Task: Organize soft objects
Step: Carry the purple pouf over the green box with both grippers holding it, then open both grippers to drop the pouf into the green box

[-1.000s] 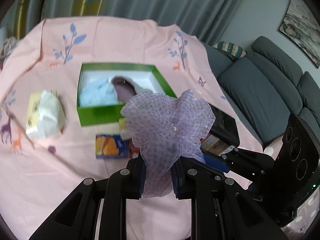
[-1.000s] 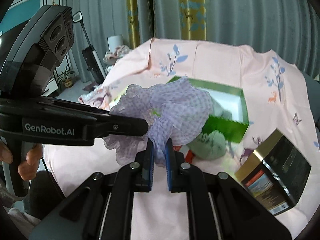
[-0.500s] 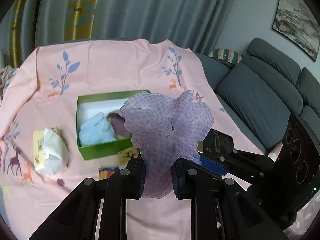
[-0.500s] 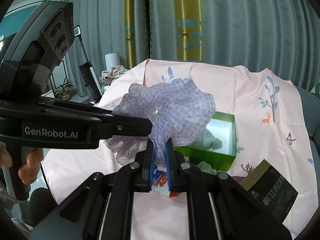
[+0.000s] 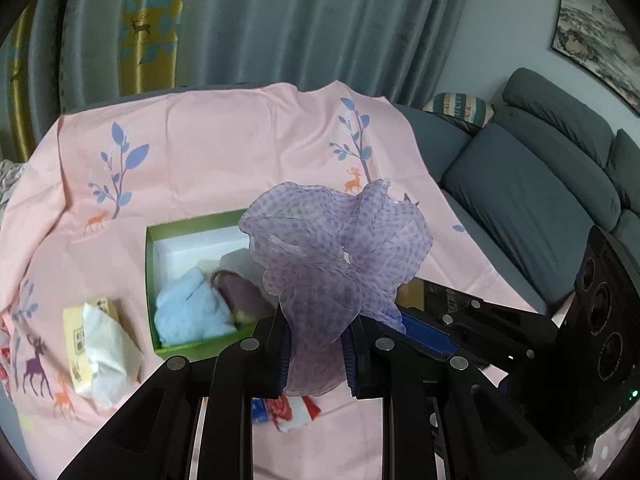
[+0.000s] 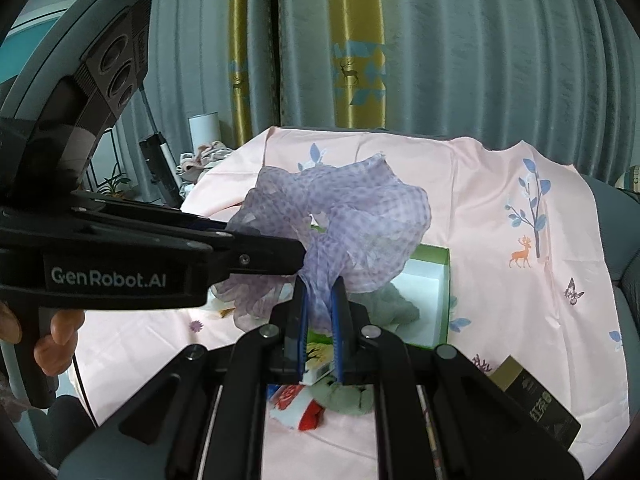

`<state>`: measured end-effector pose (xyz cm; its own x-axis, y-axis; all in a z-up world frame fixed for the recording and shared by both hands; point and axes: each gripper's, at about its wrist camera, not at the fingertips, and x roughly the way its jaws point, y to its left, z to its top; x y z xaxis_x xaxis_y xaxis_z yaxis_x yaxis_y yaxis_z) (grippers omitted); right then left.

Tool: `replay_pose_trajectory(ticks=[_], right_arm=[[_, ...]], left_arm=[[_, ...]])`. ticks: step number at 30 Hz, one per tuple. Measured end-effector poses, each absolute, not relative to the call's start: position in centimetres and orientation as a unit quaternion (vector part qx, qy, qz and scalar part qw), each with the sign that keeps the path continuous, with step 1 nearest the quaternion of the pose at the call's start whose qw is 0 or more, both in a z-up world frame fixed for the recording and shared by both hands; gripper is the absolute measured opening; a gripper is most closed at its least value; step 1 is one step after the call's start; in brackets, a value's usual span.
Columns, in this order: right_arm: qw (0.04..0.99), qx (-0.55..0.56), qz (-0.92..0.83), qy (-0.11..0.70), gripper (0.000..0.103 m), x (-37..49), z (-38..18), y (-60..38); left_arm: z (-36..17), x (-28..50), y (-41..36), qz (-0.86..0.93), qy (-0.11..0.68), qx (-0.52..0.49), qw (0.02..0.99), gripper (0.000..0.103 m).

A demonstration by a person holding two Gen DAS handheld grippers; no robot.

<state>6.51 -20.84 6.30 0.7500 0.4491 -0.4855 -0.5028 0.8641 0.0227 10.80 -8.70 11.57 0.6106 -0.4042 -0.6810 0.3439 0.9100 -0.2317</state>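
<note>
A sheer purple checked scarf [image 5: 340,248] is bunched up and held in the air by both grippers; it also shows in the right wrist view [image 6: 344,224]. My left gripper [image 5: 316,352] is shut on its lower end. My right gripper [image 6: 320,312] is shut on the same bunch from the right side [image 5: 424,330]. Below it an open green box [image 5: 150,280] holds a light blue cloth [image 5: 192,308] and a dark purple cloth [image 5: 240,292]. A grey-green soft item [image 6: 344,398] lies on the table under my right gripper.
The table wears a pink printed cloth [image 5: 224,148]. A tissue pack [image 5: 96,344] lies left of the box. A red-white-blue packet [image 5: 288,412] lies near the front. A black-gold box [image 6: 536,400] sits at the right. A grey sofa [image 5: 540,184] stands right of the table.
Both grippers have risen with the scarf between them and pulled back from the table. The green box and table now look smaller and farther below.
</note>
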Motion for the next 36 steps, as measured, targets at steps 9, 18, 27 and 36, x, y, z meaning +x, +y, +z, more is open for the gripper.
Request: replay_pose_trajectory(ticks=[9,18,27,36], right_arm=[[0.932,-0.042,0.239,0.269,0.010,11.5,5.1,-21.1],[0.920,-0.023,0.227,0.318,0.010,16.8,2.7,-21.0],[0.905,-0.014,0.216,0.366,0.010,20.8,-0.5,-19.6],[0.886,-0.020,0.210,0.414,0.013,22.7,-4.1,-18.3]], left_arm=[[10.1,16.0,-9.6,-0.203,0.413,-0.038,0.887,0.022],[7.1,21.3,-10.0,-0.183,0.450,-0.038,0.874,0.022],[3.1,25.0,-9.6,-0.151,0.480,-0.042,0.863,0.022],[-1.0,26.6,-8.6,-0.130,0.518,-0.047,0.844,0.022]])
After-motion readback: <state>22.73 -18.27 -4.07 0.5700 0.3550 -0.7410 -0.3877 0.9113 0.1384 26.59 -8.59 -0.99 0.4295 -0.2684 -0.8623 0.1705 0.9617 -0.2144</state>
